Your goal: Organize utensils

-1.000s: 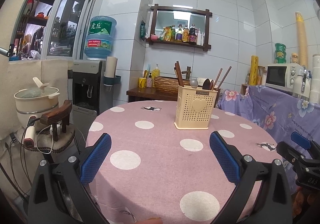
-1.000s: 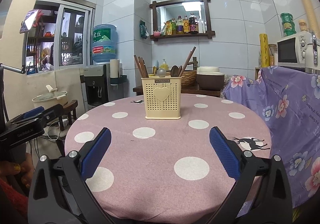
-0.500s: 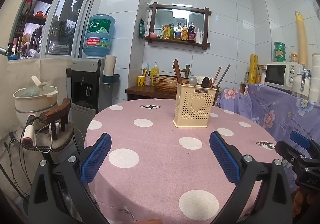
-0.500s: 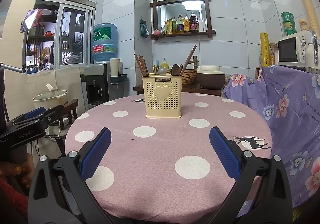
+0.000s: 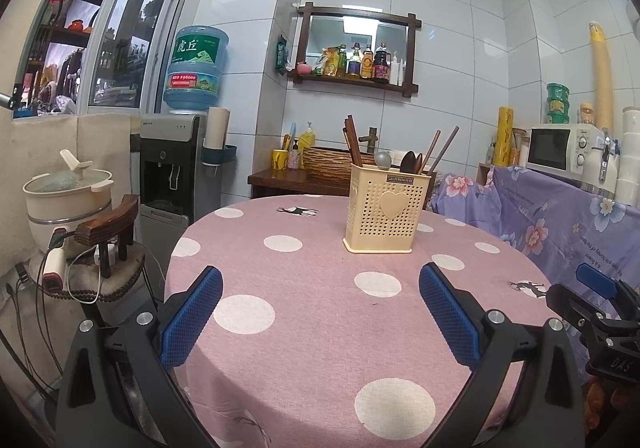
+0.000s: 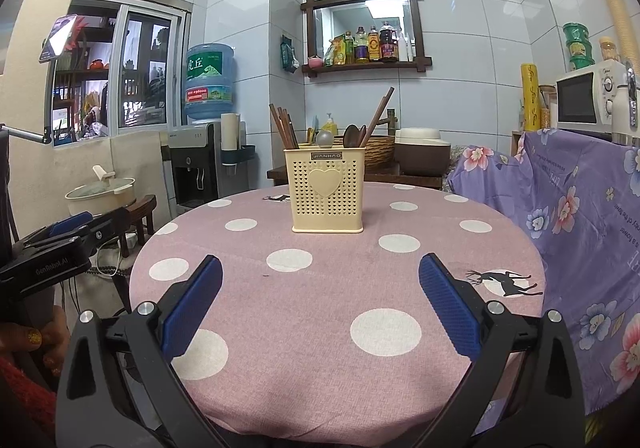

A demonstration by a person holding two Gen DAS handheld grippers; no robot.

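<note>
You are looking at a round table (image 6: 320, 368) wearing a pink dotted cloth, with a cream utensil holder (image 6: 327, 195) standing on it.

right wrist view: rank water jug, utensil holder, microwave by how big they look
1. utensil holder, largest, though nearest the camera.
2. microwave and water jug look about alike; the microwave sits at the distorted edge, so no ranking.

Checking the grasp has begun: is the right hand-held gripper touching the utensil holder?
Apart. The right wrist view shows the right hand-held gripper open, with bare tablecloth between its fingers and the utensil holder.
</note>
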